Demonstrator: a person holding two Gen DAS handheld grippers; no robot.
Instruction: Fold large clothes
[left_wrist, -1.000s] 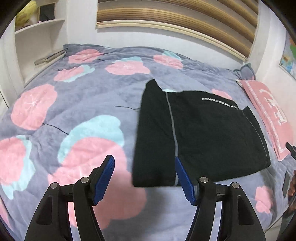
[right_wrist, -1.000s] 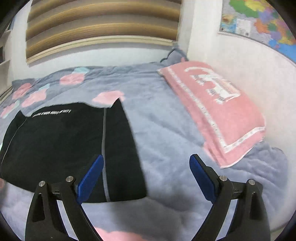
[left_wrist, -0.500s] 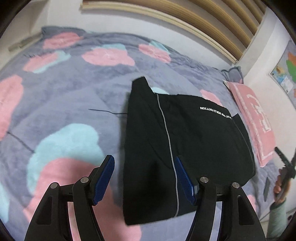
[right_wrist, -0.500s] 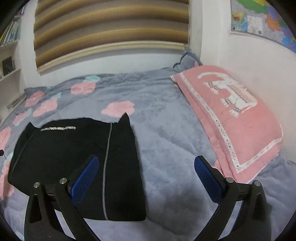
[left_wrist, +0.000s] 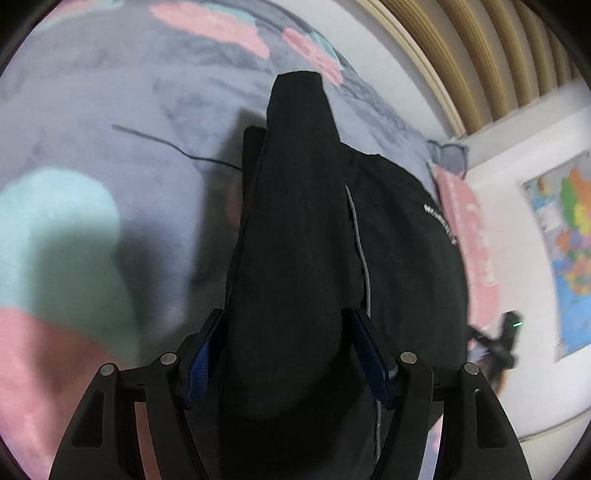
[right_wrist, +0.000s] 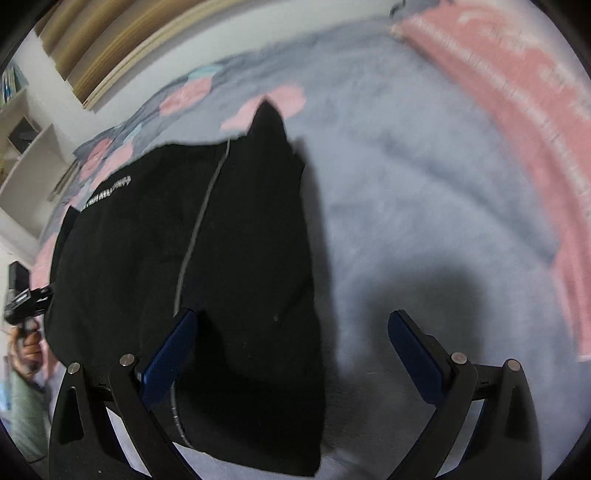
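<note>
While the black garment (left_wrist: 306, 229) lies folded on the bed (left_wrist: 110, 110), the left tongs (left_wrist: 286, 354) stand apart, straddling its near side edge without visibly pinching. Right tongs (right_wrist: 291, 354), just widened, gape over its opposite edge, one finger (right_wrist: 166, 354) above cloth, the other above blanket.

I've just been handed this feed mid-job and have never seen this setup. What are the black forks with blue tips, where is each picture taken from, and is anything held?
There is no robot: a person carries a hand-held gripper in each hand, each with a fisheye camera looking along its fingers. One picture looks out from the left gripper, the other from the right gripper. A partly folded black garment with a grey stripe lies on a grey fleece blanket with pink patches, beside a pink pillow. The left gripper straddles the garment's edge without visibly pinching it. The right gripper's jaws have just been opening and now stand wide over the opposite edge. Nothing is held.
</note>
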